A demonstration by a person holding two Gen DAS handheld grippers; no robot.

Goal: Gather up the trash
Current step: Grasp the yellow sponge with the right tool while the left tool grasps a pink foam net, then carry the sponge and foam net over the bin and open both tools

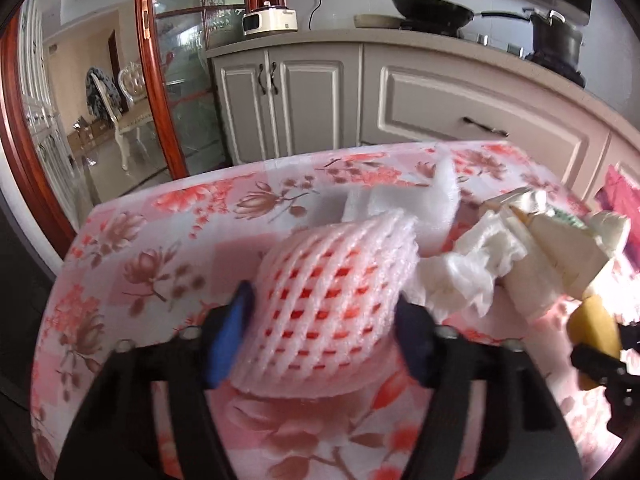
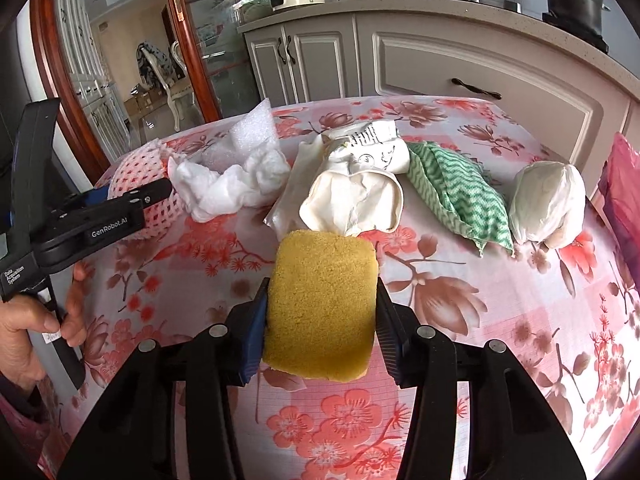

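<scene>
A pink foam fruit net [image 1: 332, 280] lies on the floral tablecloth [image 1: 140, 272]. My left gripper [image 1: 324, 332] is shut on it, a blue pad pressing each side. Seen from the right wrist, the net [image 2: 136, 168] is at the table's left edge. My right gripper [image 2: 320, 320] is shut on a yellow sponge [image 2: 320, 300], held just above the cloth. The sponge [image 1: 592, 328] also shows at the right edge of the left wrist view. Beyond lie a crumpled tissue [image 2: 228, 184], a white foam sheet [image 2: 252, 128], a crushed cream paper pack [image 2: 356, 196], a green zigzag cloth [image 2: 456, 192] and a white wad [image 2: 544, 204].
A person's hand [image 2: 24, 340] holds the left gripper's handle at the table's left edge. Grey kitchen cabinets [image 2: 480, 64] stand close behind the table, with pans on the counter. A glass door in a red wooden frame [image 2: 192, 40] is at the back left. A pink thing [image 2: 624, 200] sits at the right edge.
</scene>
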